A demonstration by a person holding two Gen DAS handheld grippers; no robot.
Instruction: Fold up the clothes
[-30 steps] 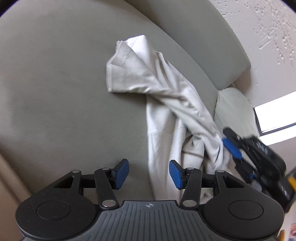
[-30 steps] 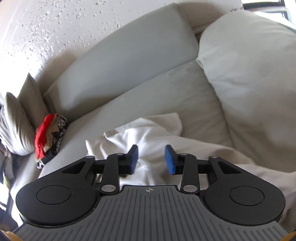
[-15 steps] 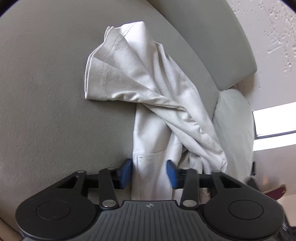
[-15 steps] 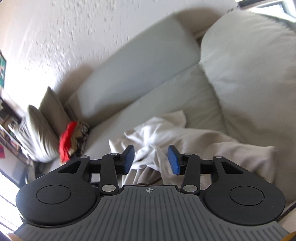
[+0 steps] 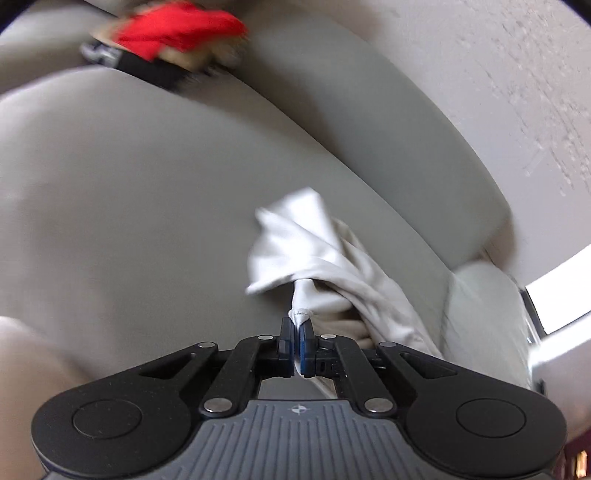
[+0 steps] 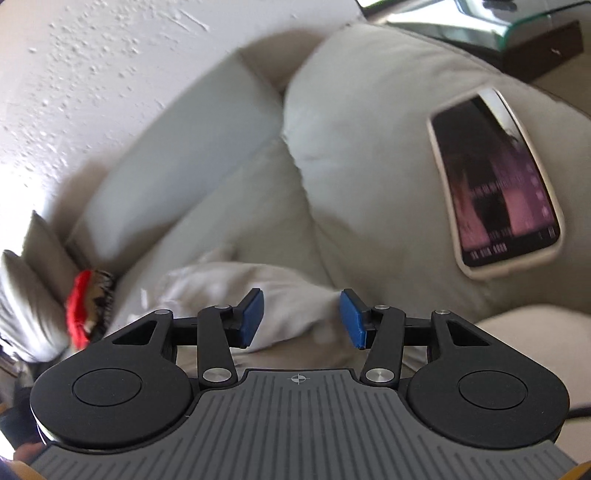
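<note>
one claw (image 5: 296, 328) pinching white shirt (image 5: 317, 251)

You get soft daylight; a blown-out white window strip (image 5: 561, 291) glares at the left view's right edge. Motion blur smears the red crumpled cloth pile (image 5: 177, 27) and the pale grey fabric sofa (image 6: 192, 155). Fisheye bends edges; corners vignette black.

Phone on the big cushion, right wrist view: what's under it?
The phone lies screen-up on the pale cushion; only cushion fabric shows around its edges. Whatever sits directly beneath it is covered by the phone itself.
</note>
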